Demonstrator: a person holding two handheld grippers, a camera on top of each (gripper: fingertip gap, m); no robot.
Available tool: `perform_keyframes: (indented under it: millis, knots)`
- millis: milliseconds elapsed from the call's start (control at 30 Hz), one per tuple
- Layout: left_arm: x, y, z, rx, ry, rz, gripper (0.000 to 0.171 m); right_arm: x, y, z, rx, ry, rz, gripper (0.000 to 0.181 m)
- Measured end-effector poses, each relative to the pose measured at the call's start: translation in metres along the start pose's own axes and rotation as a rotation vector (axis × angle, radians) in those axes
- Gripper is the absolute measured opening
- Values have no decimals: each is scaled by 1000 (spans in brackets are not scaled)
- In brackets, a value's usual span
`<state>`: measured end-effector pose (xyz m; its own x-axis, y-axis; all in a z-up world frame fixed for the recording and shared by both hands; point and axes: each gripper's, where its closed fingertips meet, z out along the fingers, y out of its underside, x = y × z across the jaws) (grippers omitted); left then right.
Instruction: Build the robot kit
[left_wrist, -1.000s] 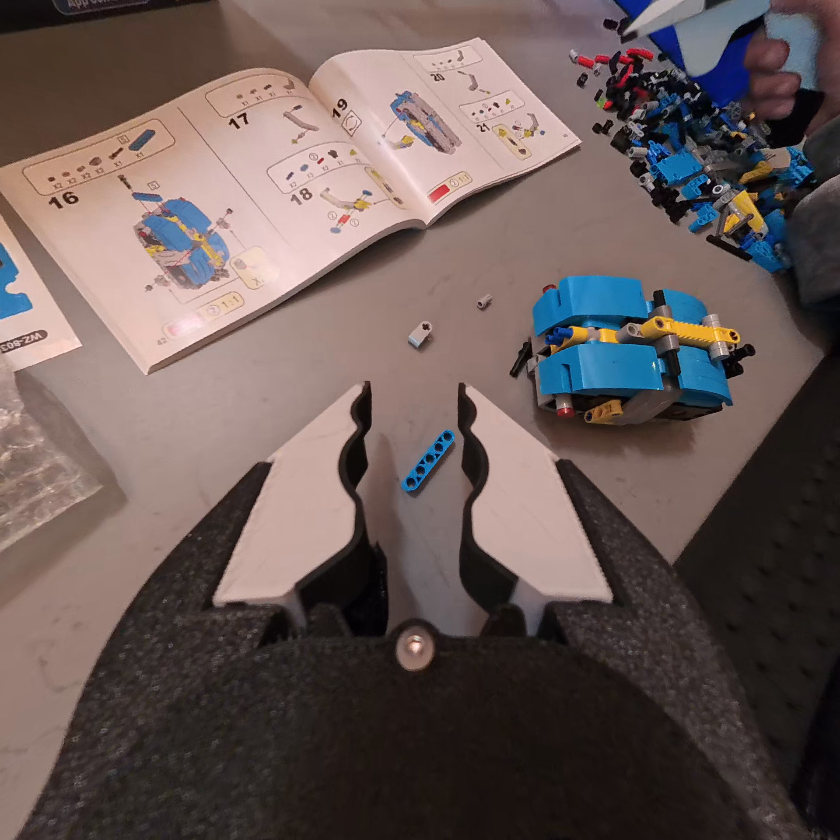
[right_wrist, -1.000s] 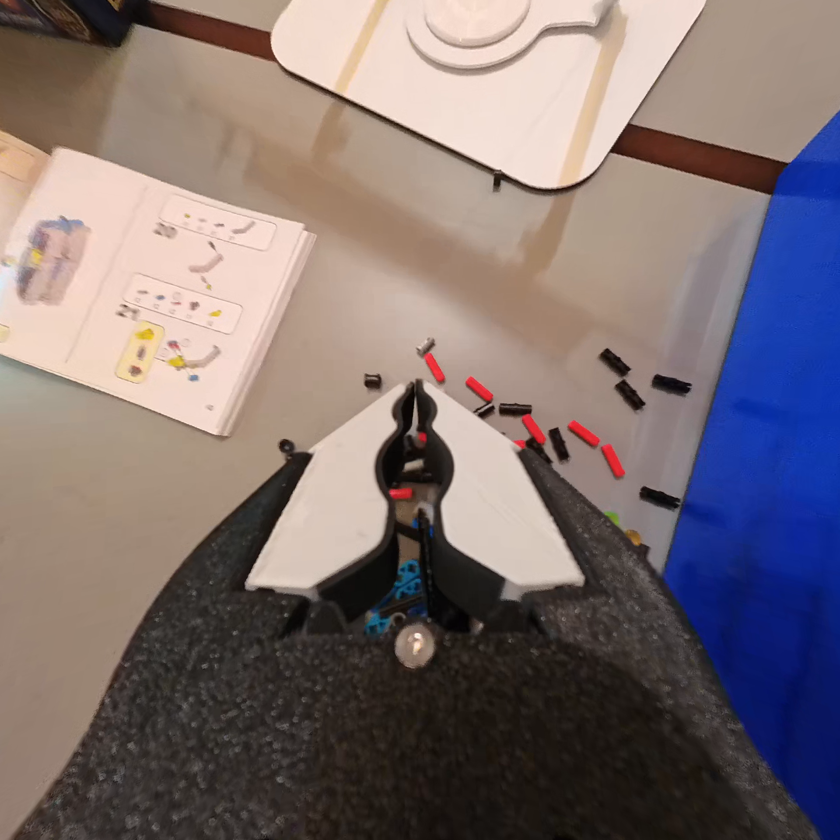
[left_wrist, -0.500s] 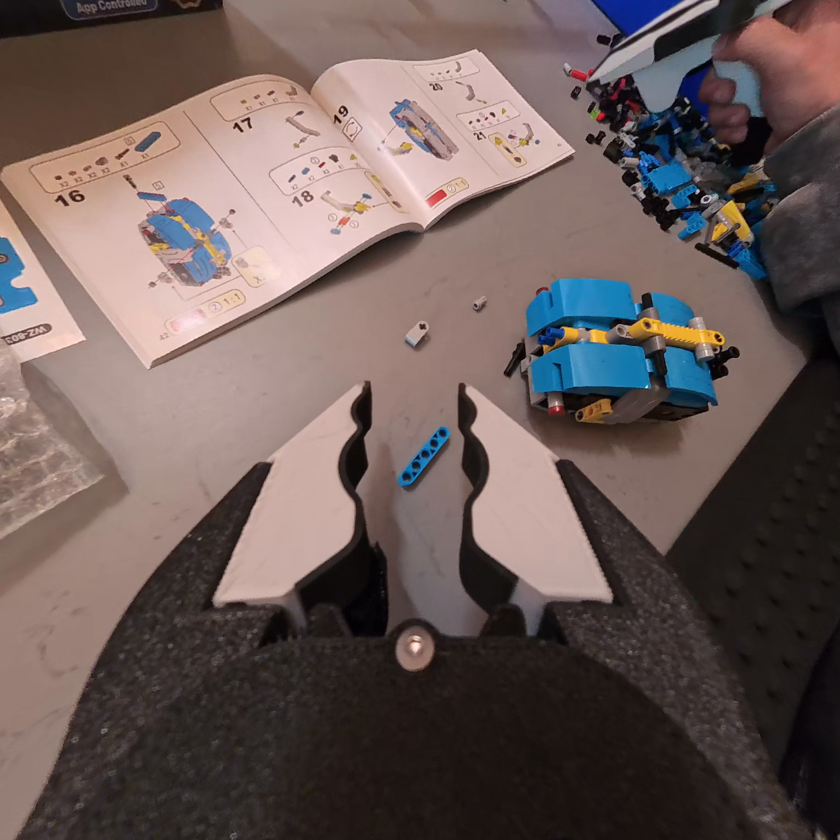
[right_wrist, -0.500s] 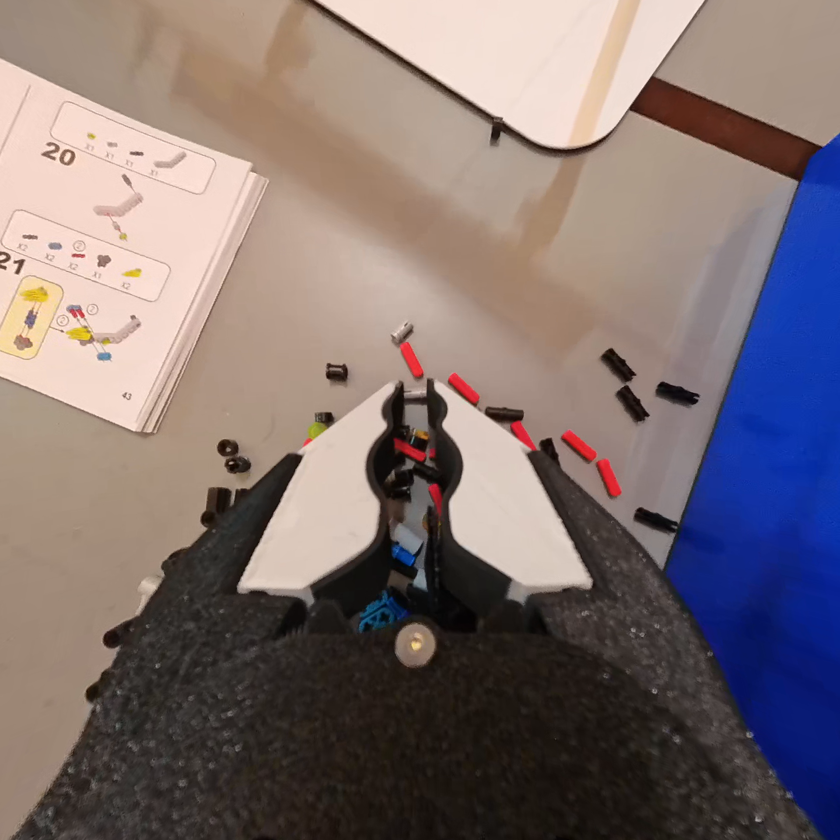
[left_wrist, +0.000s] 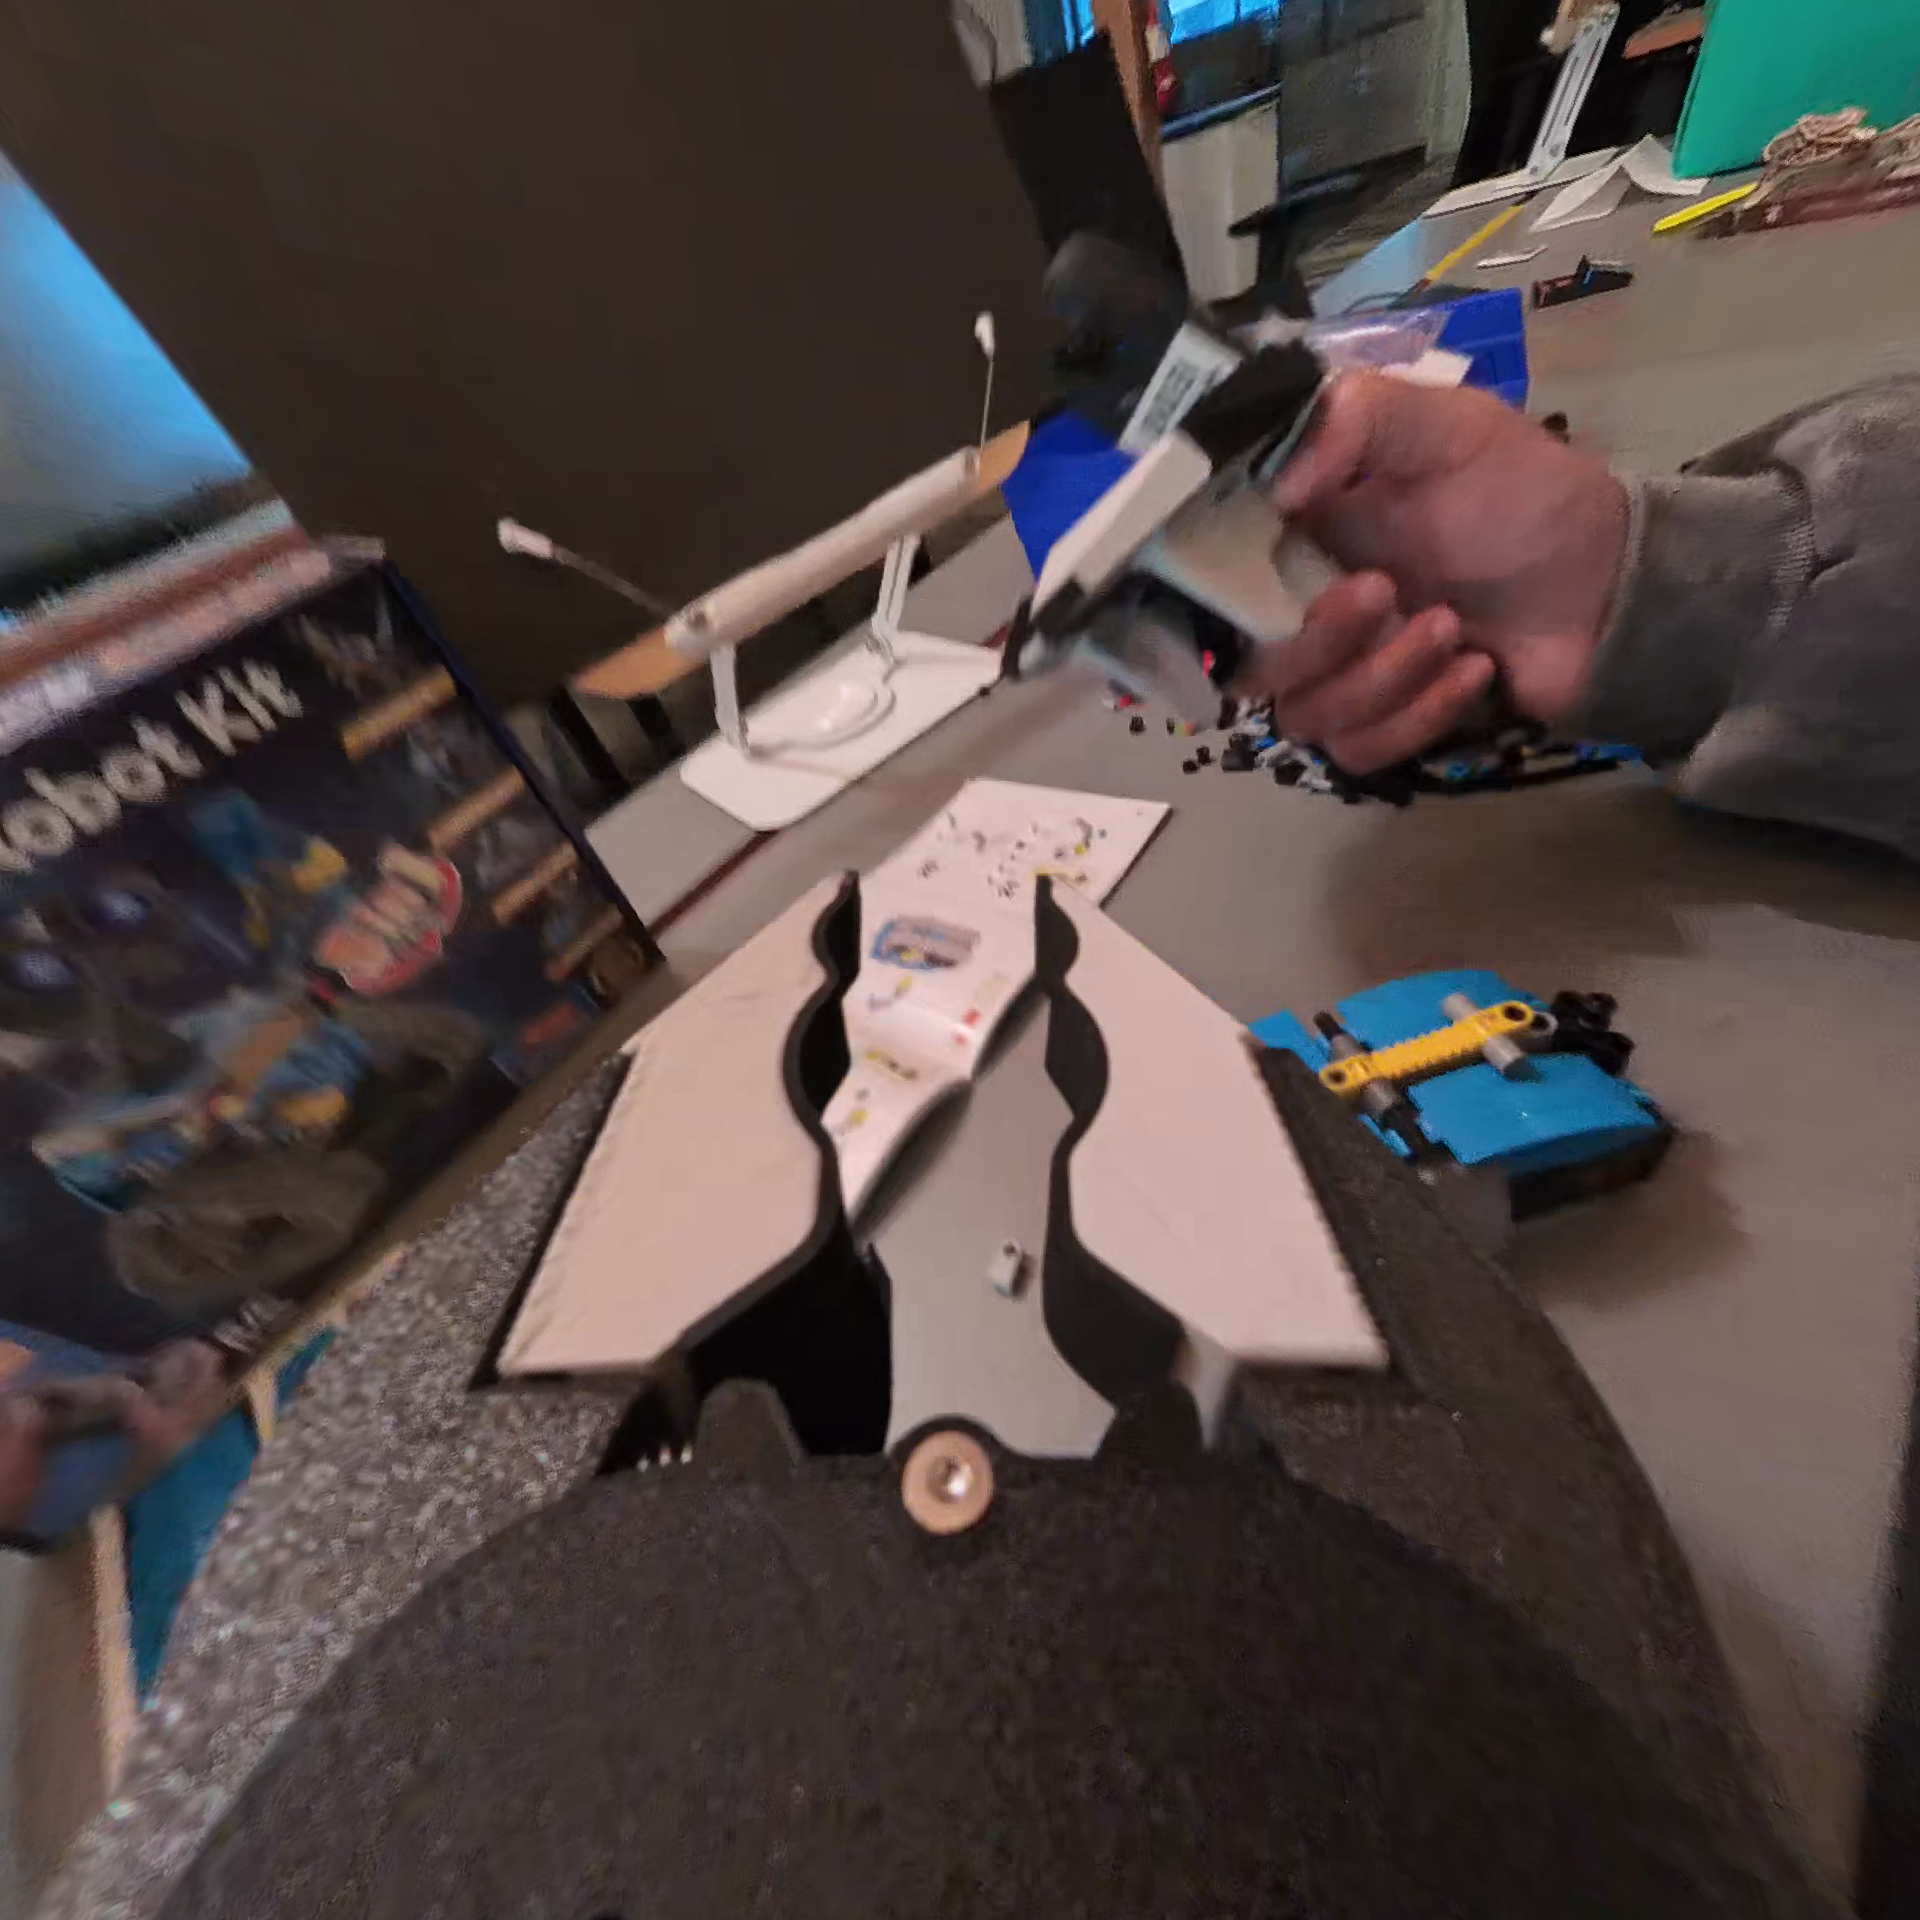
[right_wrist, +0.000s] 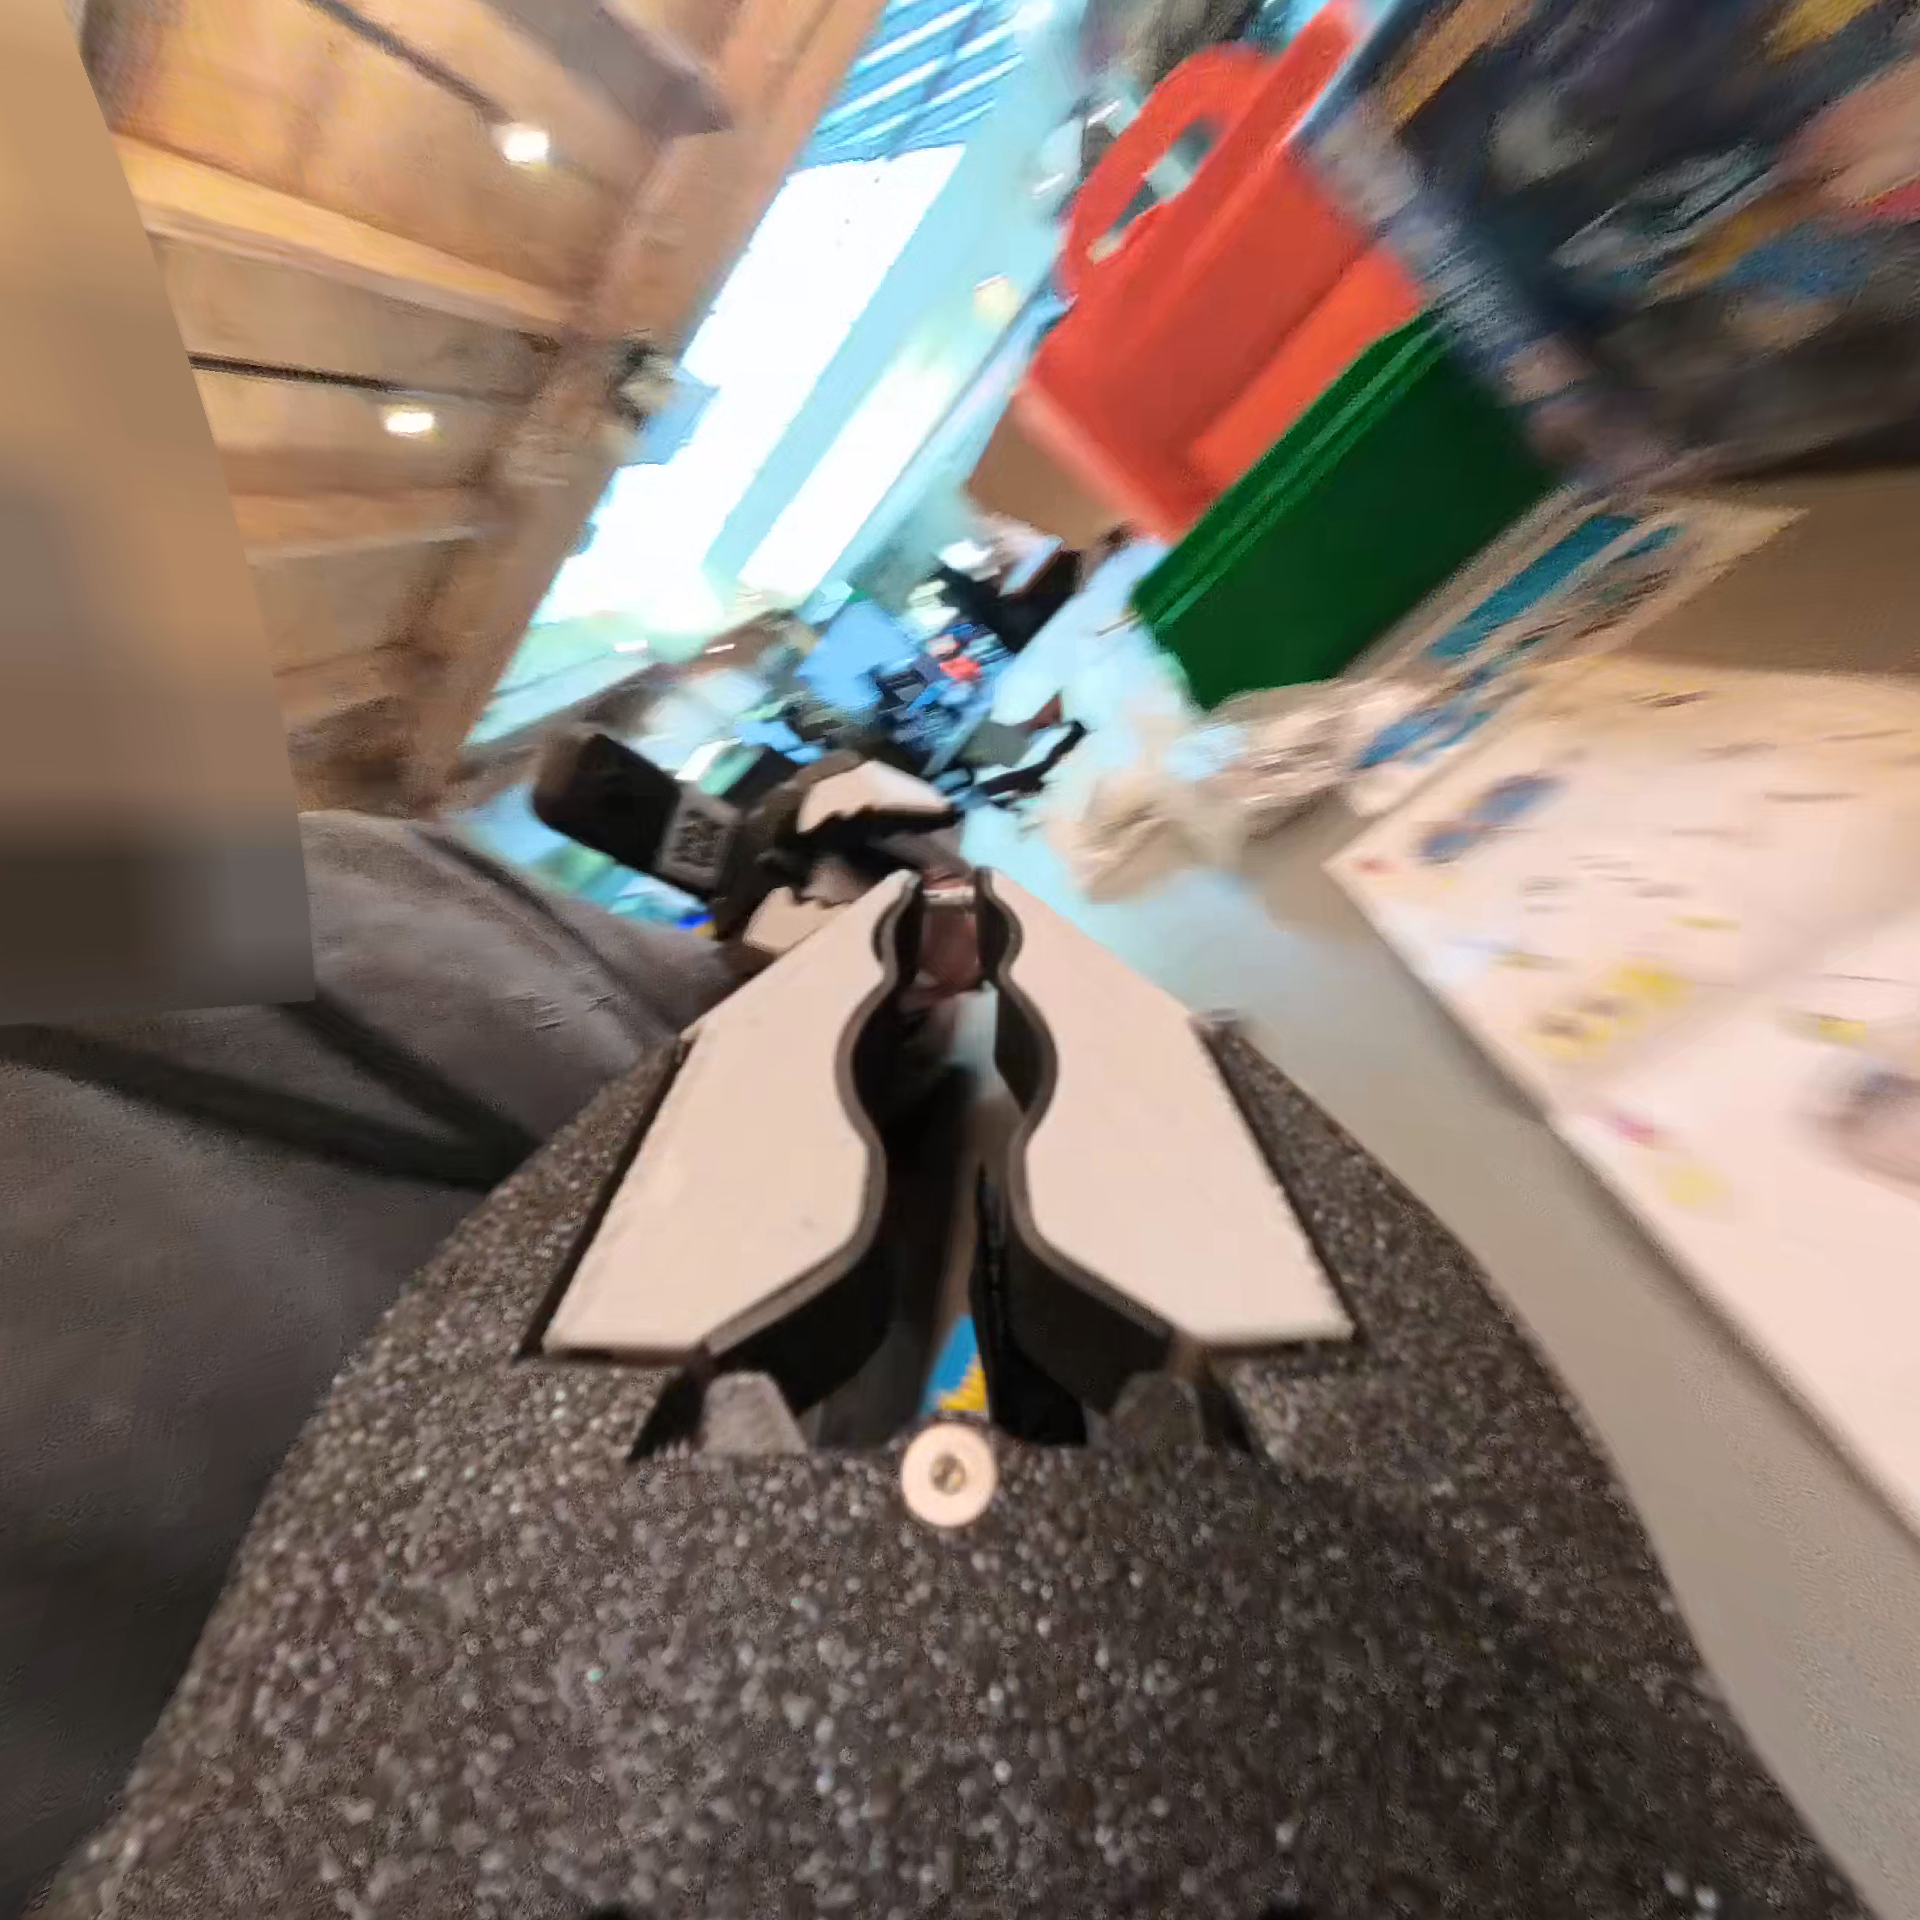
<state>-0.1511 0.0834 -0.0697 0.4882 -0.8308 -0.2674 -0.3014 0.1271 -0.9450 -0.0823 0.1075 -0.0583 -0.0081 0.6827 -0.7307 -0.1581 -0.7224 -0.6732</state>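
My left gripper (left_wrist: 945, 894) is open and empty, held low over the grey table (left_wrist: 1455, 914). A small grey piece (left_wrist: 1008, 1270) lies on the table between its fingers, with the open instruction booklet (left_wrist: 935, 997) beyond it. A blue and yellow brick model (left_wrist: 1475, 1091) lies just to its right. A hand (left_wrist: 1455, 561) holds my right gripper (right_wrist: 943, 885) in the air above a pile of loose pieces (left_wrist: 1299, 758). In the blurred right wrist view its jaws are nearly closed on a small grey piece (right_wrist: 943, 894). The left gripper (right_wrist: 831, 821) shows just beyond.
A dark kit box (left_wrist: 260, 935) stands at the left. A white stand (left_wrist: 831, 707) sits behind the booklet, and a blue bin (left_wrist: 1455, 332) is farther back. The right wrist view shows the booklet (right_wrist: 1662, 935), plastic bags (right_wrist: 1195, 790), a green container (right_wrist: 1351, 540) and a grey sleeve (right_wrist: 312, 1039). About 8 cm separates my left fingertips from my right.
Both grippers have tilted up from looking down at the table. The right one has lifted off the pile and swung toward the left one. The blue beam between the left fingers is out of view.
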Motion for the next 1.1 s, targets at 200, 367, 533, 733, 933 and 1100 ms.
perform_keyframes:
  millis: [200,367,533,733,933,1100]
  knots:
    - [18,-24,-4,81,-25,342,33,-35,28,46,-76,-322,182,9]
    - [32,-25,-4,99,-2,419,28,-42,40,52,-102,-420,258,9]
    - [36,-21,0,91,-7,450,10,-46,49,58,-131,-452,278,9]
    - [35,-18,-4,78,-26,480,9,-45,54,61,-156,-452,287,9]
    - [32,-7,-2,46,-105,535,9,-34,59,64,-176,-375,281,9]
    - [31,-16,-3,79,-207,615,5,-11,56,62,-138,-288,330,19]
